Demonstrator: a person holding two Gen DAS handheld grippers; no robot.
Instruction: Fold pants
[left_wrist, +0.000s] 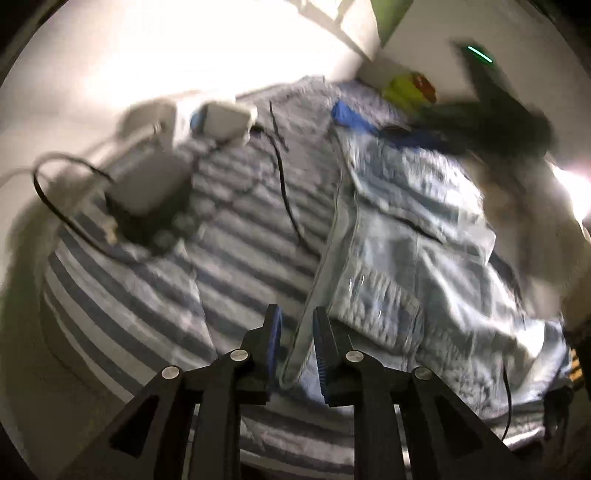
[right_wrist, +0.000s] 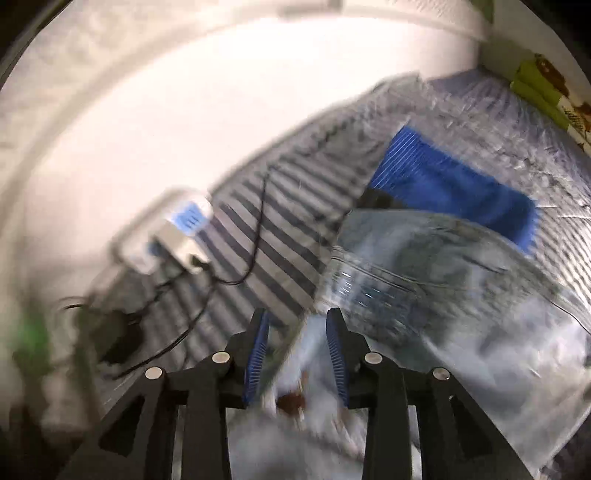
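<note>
Light blue denim pants (left_wrist: 406, 240) lie spread on a striped bed cover (left_wrist: 240, 229). My left gripper (left_wrist: 297, 325) is shut on a long side edge of the pants. That edge runs up taut from between the blue pads. In the right wrist view the pants (right_wrist: 424, 266) are blurred and partly lifted. My right gripper (right_wrist: 297, 325) is shut on a bunched, thick part of them, with a brown label (right_wrist: 291, 402) showing between the fingers. A dark blurred shape with a green light (left_wrist: 495, 114) hangs over the far end of the pants.
White boxes (left_wrist: 155, 173) and black cables (left_wrist: 284, 184) lie on the left of the bed. A folded blue cloth (right_wrist: 454, 184) sits just beyond the pants. A yellow-green toy (left_wrist: 406, 88) rests by the wall. White floor borders the bed's left edge.
</note>
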